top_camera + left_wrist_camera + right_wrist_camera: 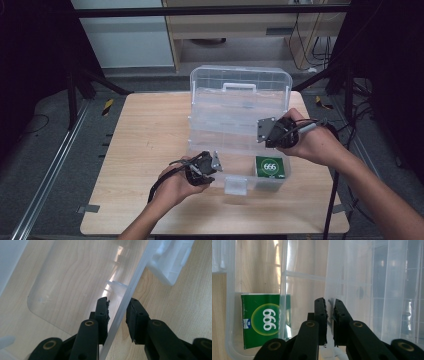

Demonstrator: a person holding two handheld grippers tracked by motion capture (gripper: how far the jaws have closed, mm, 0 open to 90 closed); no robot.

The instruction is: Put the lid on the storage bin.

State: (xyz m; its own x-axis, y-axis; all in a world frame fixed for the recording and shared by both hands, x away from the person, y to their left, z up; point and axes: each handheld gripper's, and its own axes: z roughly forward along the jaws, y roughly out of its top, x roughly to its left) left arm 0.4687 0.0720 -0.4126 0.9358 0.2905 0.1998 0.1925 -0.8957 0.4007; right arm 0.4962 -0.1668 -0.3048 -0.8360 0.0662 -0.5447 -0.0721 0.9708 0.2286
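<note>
We see a clear box (pixel 235 135) mid-desk (pixel 145 140), lid up. Left tongs (pixel 117 315) straddle the box's front wall, one jaw inside, one outside, slightly apart, pads not clearly pressing. Right tongs (pixel 329 311) are pinched tight on a thin clear inner wall. A green pack (pixel 262 321) lies in the box's near right corner, beside the right tongs; the latch (pixel 235 186) sits near the left tongs.
</note>
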